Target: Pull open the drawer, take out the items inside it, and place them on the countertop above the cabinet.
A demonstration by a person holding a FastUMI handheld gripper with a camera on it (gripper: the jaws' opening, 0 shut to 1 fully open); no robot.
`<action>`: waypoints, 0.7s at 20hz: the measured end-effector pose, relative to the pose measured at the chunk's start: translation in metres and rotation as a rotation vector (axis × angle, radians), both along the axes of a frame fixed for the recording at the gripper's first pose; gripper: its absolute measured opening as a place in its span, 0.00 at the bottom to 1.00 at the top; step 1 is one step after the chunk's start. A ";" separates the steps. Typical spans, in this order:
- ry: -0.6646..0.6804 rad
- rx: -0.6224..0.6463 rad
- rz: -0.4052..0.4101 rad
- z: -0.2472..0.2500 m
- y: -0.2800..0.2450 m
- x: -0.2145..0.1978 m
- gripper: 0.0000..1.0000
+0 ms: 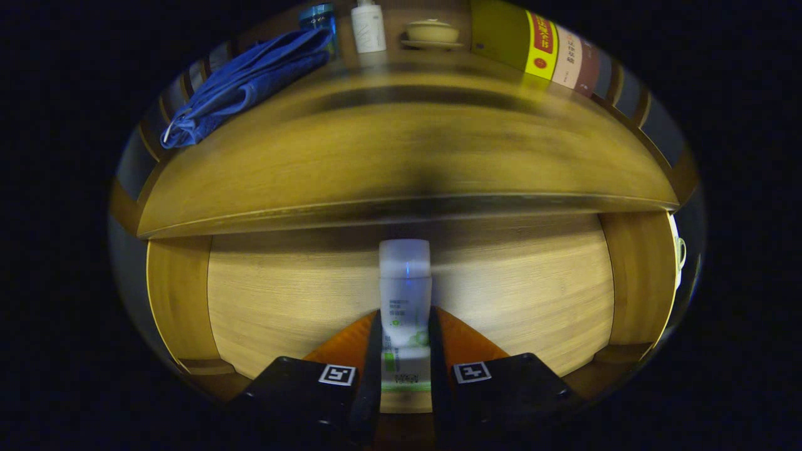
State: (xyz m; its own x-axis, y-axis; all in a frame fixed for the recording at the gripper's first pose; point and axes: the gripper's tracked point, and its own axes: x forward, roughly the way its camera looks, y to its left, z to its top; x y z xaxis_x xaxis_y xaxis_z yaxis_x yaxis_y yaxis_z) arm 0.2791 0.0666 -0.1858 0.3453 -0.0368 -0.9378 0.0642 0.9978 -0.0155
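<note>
Countertop (401,156) spans the scene ahead of me, wooden and somewhat blurred, topping the cabinet above the pulled-out drawer (301,294), whose pale wood floor lies under my fingers. On the countertop's far side I see a crumpled blue cloth (250,81), a row of books (551,53) standing upright, a white bottle (368,28) next to the cloth, and a small lidded bowl on a saucer (432,32), possibly ceramic. My gripper (405,351) is pinching a slim white tube with green print (405,300); both fingers press its sides, its cap pointing away, over the drawer floor.
</note>
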 end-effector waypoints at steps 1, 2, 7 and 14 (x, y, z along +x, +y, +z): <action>-0.015 -0.002 0.011 0.010 0.003 0.006 0.43; -0.036 0.010 0.013 0.023 0.007 0.012 0.43; -0.171 0.053 0.054 0.103 0.034 0.055 0.43; -0.494 0.136 0.128 0.180 0.042 0.059 0.42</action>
